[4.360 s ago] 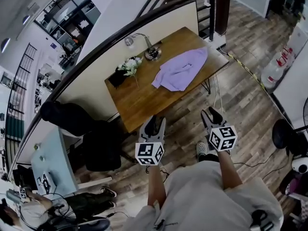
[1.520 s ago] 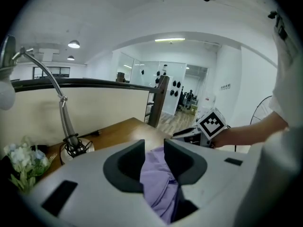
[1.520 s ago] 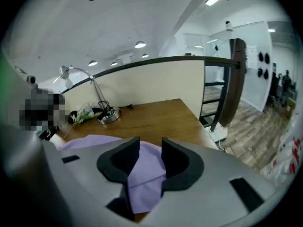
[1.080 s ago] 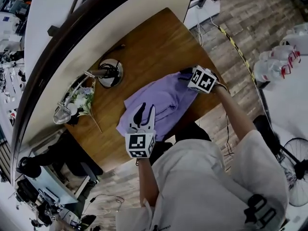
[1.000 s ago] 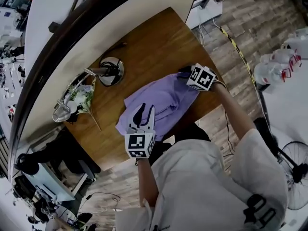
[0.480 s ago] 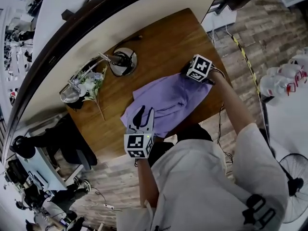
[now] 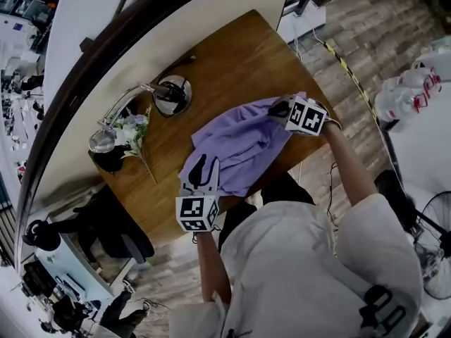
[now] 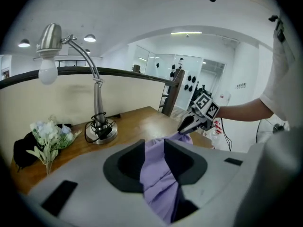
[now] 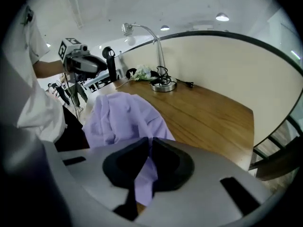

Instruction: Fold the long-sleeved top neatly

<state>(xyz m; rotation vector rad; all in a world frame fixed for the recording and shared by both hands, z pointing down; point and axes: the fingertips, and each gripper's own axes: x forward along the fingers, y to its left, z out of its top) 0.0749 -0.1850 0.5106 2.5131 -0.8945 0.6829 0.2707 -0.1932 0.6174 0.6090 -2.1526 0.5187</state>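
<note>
Top lies on table, toward its 5 o'clock edge. Lamp stands on table at top's 10 o'clock, flowers at its 9. Left gripper sits at top's 7 o'clock edge and right gripper at its 2 o'clock corner, each with cloth between its jaws.
</note>
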